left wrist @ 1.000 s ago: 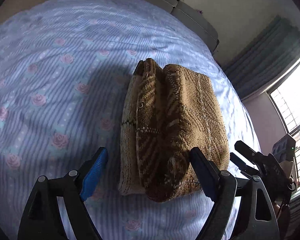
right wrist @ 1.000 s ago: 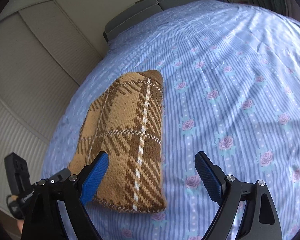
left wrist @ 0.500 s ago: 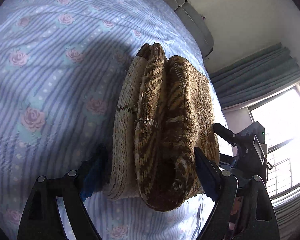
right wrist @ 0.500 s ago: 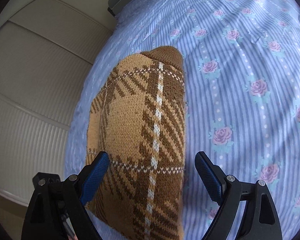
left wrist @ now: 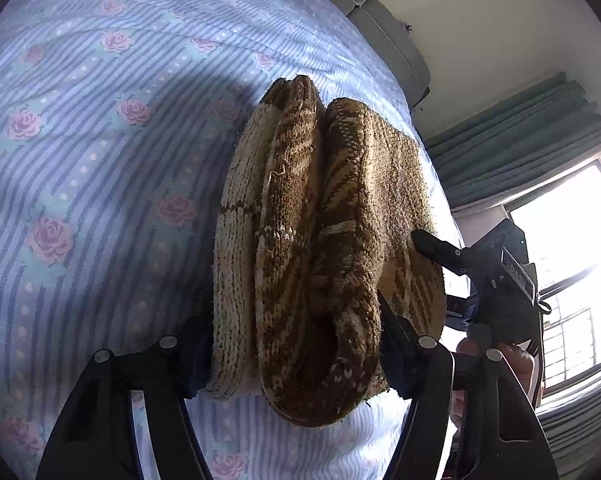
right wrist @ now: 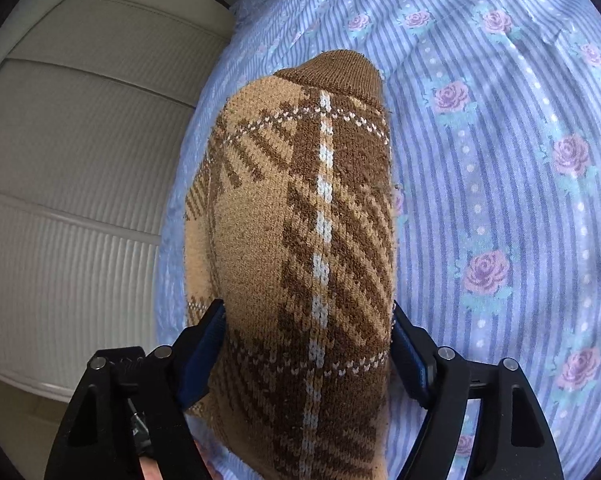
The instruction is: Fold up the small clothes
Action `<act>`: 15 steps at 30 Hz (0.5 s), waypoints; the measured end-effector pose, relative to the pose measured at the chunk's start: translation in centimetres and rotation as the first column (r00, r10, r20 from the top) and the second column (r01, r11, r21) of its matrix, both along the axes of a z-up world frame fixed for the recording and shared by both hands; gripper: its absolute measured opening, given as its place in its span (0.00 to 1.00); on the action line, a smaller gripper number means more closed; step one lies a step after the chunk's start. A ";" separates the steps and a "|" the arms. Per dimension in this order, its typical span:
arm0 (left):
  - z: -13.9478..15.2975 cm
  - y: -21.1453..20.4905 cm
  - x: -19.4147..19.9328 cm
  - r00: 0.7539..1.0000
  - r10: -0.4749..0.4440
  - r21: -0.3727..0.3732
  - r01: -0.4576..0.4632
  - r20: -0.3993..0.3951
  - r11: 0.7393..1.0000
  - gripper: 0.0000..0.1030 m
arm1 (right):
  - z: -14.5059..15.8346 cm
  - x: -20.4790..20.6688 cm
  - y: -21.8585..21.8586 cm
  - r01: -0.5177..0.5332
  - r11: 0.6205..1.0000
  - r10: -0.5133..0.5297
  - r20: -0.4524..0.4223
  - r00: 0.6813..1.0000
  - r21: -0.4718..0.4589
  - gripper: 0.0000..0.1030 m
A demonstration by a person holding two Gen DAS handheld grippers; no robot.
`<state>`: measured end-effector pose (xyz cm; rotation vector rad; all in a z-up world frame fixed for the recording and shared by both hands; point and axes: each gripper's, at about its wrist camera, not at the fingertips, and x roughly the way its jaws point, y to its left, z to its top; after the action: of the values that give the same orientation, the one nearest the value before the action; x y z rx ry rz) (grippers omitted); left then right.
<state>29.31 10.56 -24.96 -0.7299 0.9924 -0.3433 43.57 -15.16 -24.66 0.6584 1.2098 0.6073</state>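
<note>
On the bed (left wrist: 80,160), we have the folded brown knit garment (left wrist: 320,240) squeezed at its near end between both left gripper (left wrist: 296,354) and right gripper (right wrist: 306,354) fingers, long axis running straight ahead

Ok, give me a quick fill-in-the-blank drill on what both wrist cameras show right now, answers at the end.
1. The folded knit garment has a brown and tan ____ pattern.
2. It lies on a bedsheet with blue stripes and pink ____.
3. The left gripper and the right gripper each have fingers on ____ sides of the garment.
4. In the left wrist view, bright daylight comes through a ____ at the right.

Missing words: plaid; roses; both; window
</note>
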 end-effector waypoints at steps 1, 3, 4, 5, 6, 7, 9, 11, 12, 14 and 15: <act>0.2 -0.2 0.0 1.000 -0.001 0.009 0.000 0.004 1.000 0.61 | 0.1 0.0 0.1 0.001 1.000 -0.001 0.005 1.000 -0.001 0.63; 0.8 -0.6 -0.2 1.000 0.002 0.022 -0.003 0.010 1.000 0.58 | 0.5 -0.3 -0.1 0.001 1.000 -0.001 0.014 1.000 -0.003 0.57; 1.0 -0.8 -0.2 1.000 0.005 0.025 -0.006 0.012 1.000 0.57 | 0.6 -0.7 0.0 0.001 1.000 -0.001 0.024 1.000 -0.009 0.55; 1.2 -0.9 -0.3 1.000 0.008 0.027 -0.008 0.013 1.000 0.55 | 1.1 -1.2 -0.3 0.001 1.000 0.000 0.035 0.999 -0.016 0.54; 1.4 -1.0 -0.3 1.000 0.010 0.030 -0.010 0.014 1.000 0.55 | 1.7 -1.6 -0.3 0.001 1.000 0.001 0.046 0.999 -0.023 0.52; 1.6 -0.9 -0.4 1.000 0.010 0.031 -0.011 0.016 0.999 0.53 | 2.1 -1.8 -0.1 0.000 1.000 0.002 0.058 0.998 -0.029 0.51; 2.3 -0.7 -0.7 1.000 0.008 0.036 -0.008 0.024 0.999 0.52 | 2.8 -1.9 0.2 0.000 0.999 0.002 0.080 0.997 -0.034 0.50; 3.0 -0.7 -0.9 0.999 0.004 0.040 -0.005 0.032 0.999 0.51 | 3.4 -2.2 0.5 0.004 1.000 -0.001 0.097 0.995 -0.031 0.50; 3.4 -0.8 -1.0 0.999 0.002 0.043 -0.003 0.034 0.999 0.50 | 3.9 -2.4 0.5 0.006 1.000 -0.003 0.103 0.995 -0.031 0.49; 4.0 -0.8 -1.1 0.999 -0.004 0.048 0.002 0.038 0.999 0.50 | 4.7 -2.7 0.5 0.008 1.000 -0.005 0.112 0.994 -0.030 0.49; 4.2 -0.7 -1.3 0.999 -0.005 0.049 0.003 0.041 0.999 0.50 | 5.2 -2.9 0.5 0.009 1.000 -0.006 0.117 0.993 -0.030 0.49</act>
<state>28.05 9.83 -20.73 -0.6738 0.9608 -0.3353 40.72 -14.68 -19.42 0.5934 1.1045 0.6118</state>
